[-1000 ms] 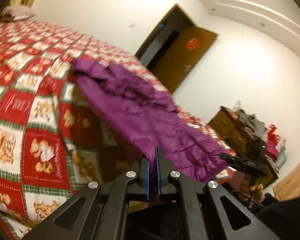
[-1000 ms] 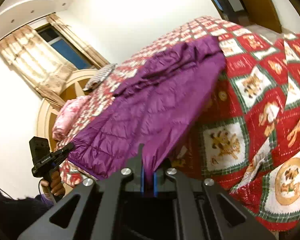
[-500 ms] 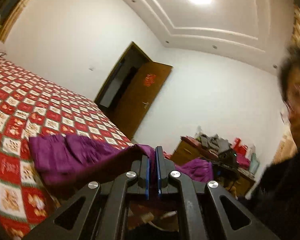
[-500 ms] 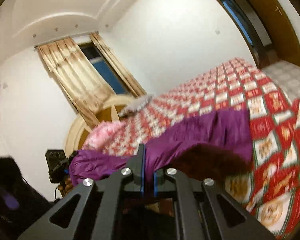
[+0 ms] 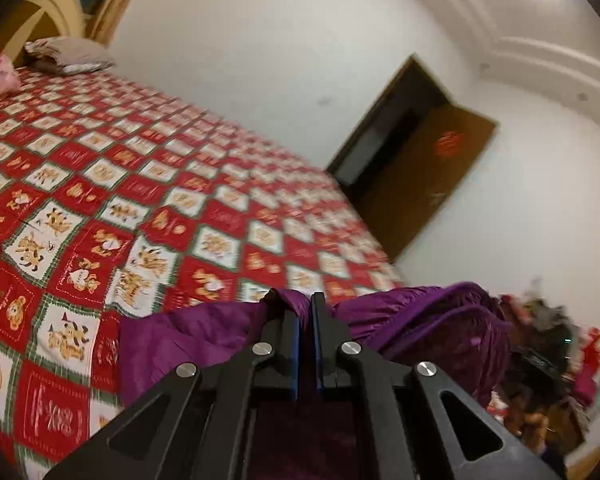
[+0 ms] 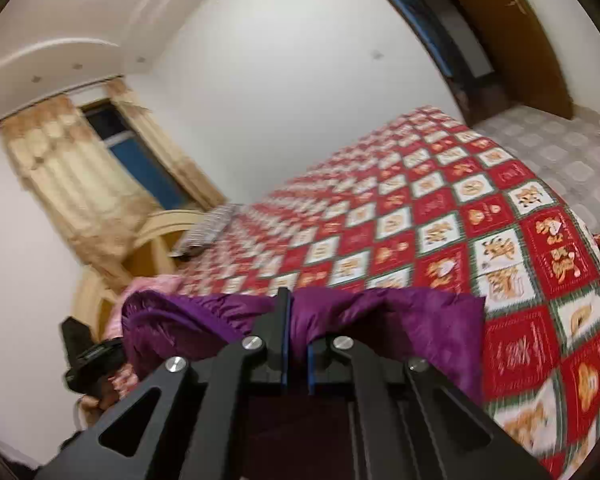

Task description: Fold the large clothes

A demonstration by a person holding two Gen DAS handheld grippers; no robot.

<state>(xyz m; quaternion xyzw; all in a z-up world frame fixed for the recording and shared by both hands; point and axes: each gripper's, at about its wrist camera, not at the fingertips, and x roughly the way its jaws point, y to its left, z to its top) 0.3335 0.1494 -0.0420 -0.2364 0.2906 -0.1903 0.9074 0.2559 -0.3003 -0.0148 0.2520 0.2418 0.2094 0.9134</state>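
Purple quilted jacket (image 5: 420,316) held over the bed
My left gripper (image 5: 305,304) and right gripper (image 6: 296,312) each pinch its edge; red patchwork bedspread (image 5: 148,184) beyond.

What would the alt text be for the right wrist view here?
The right tool is shut on a bunched purple quilted jacket, held over the near edge of a bed with a red patchwork quilt. Behind are a curtained window and white walls.
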